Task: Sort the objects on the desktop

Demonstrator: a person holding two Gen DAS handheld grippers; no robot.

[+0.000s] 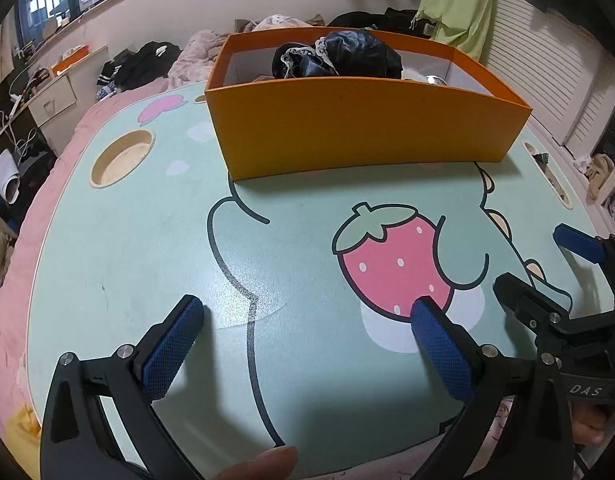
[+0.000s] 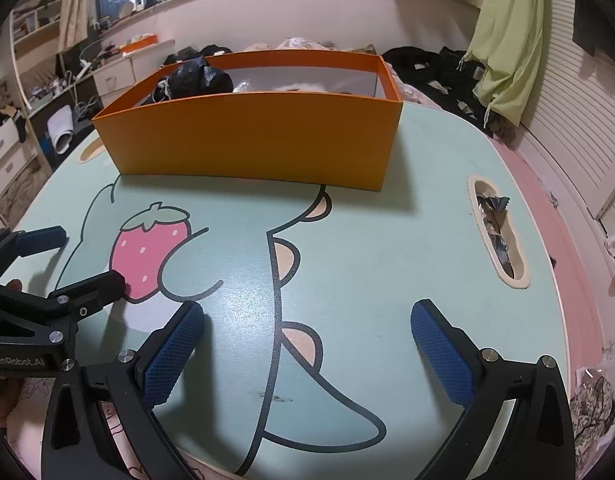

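Both jaws wide apart and empty over the bench (image 1: 107,240) (orange box (image 1: 359,128) beyond, ahead of them).

Two wrist fisheyes, both close above the near edge of the table (image 1: 119,264), tilted down and looking toward the far side. Left view from the near left, with the right gripper (image 1: 547,268) at its right edge; right view from the near right, with the left gripper (image 2: 83,260) at its left edge. Shared: orange box (image 1: 363,132) (image 2: 251,140), printed strawberry (image 1: 391,256) (image 2: 147,252), far window wall.
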